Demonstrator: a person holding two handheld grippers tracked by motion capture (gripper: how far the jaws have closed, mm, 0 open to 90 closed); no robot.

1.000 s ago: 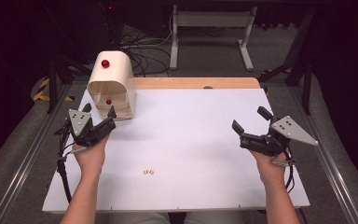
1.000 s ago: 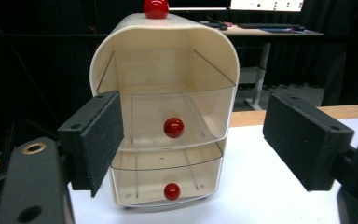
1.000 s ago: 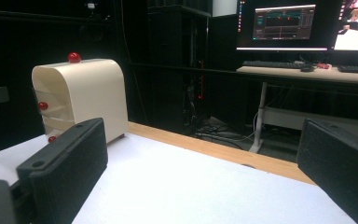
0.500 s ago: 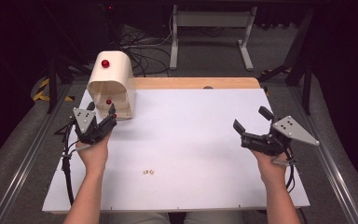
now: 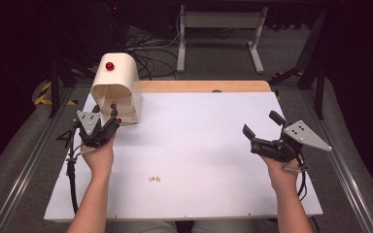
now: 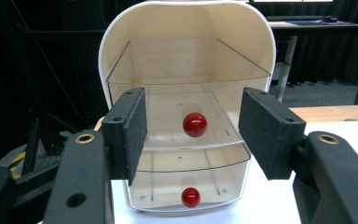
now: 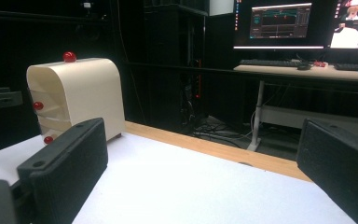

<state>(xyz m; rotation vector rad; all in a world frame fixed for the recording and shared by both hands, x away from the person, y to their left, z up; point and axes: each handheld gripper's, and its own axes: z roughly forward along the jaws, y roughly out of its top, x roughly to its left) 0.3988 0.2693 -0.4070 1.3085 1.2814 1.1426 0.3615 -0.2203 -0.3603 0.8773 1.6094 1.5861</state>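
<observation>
A cream cabinet (image 5: 119,82) with clear drawers and red ball knobs stands at the table's far left. My left gripper (image 5: 104,110) sits right in front of it. In the left gripper view, the left gripper (image 6: 193,135) has its pads on either side of the middle drawer's red knob (image 6: 195,124), with wide gaps on both sides. Its jaws have just been closing and touch nothing. A lower knob (image 6: 190,197) shows beneath. My right gripper (image 5: 260,122) hovers open over the table's right side, empty, and the right gripper (image 7: 205,163) looks toward the cabinet (image 7: 88,88).
The white table sheet (image 5: 199,141) has a wooden strip (image 5: 204,86) along its far edge. Two tiny pale pieces (image 5: 155,179) lie near the front middle. A third red knob (image 5: 109,66) sits on the cabinet's top. Cables and a desk frame lie beyond the table.
The left gripper's jaws have drawn closer together in front of the cabinet. The right hand and gripper have stayed where they were.
</observation>
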